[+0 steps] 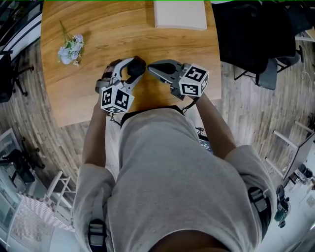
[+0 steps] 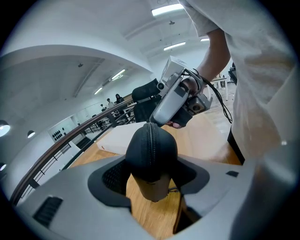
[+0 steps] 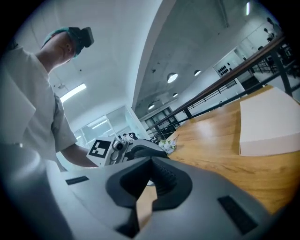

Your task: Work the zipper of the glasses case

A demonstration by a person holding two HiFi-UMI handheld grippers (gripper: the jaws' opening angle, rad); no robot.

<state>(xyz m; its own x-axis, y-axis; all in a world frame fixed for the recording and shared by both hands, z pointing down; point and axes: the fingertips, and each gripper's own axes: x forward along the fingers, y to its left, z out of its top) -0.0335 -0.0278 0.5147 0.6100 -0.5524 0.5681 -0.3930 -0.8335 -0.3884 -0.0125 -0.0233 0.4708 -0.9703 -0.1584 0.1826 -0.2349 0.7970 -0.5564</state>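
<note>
A black glasses case [image 1: 137, 67] [image 2: 151, 150] with a zipper down its middle stands between the jaws of my left gripper [image 1: 132, 70] [image 2: 151, 177]; the pads press its sides. It hangs just above the wooden table [image 1: 98, 29]. My right gripper [image 1: 150, 68] [image 2: 152, 123] comes in from the right. Its tips are pinched together at the far end of the zipper line, and they hide the zipper pull itself. In the right gripper view, the jaws of that gripper [image 3: 151, 161] meet, with the dark case [image 3: 146, 152] just beyond them.
A flat white box [image 1: 179, 15] [image 3: 267, 124] lies at the table's far edge. A small bunch of pale flowers [image 1: 70, 48] [image 3: 169, 145] lies at the far left. A black chair [image 1: 251, 34] stands off the table's right side. A railing runs behind the table.
</note>
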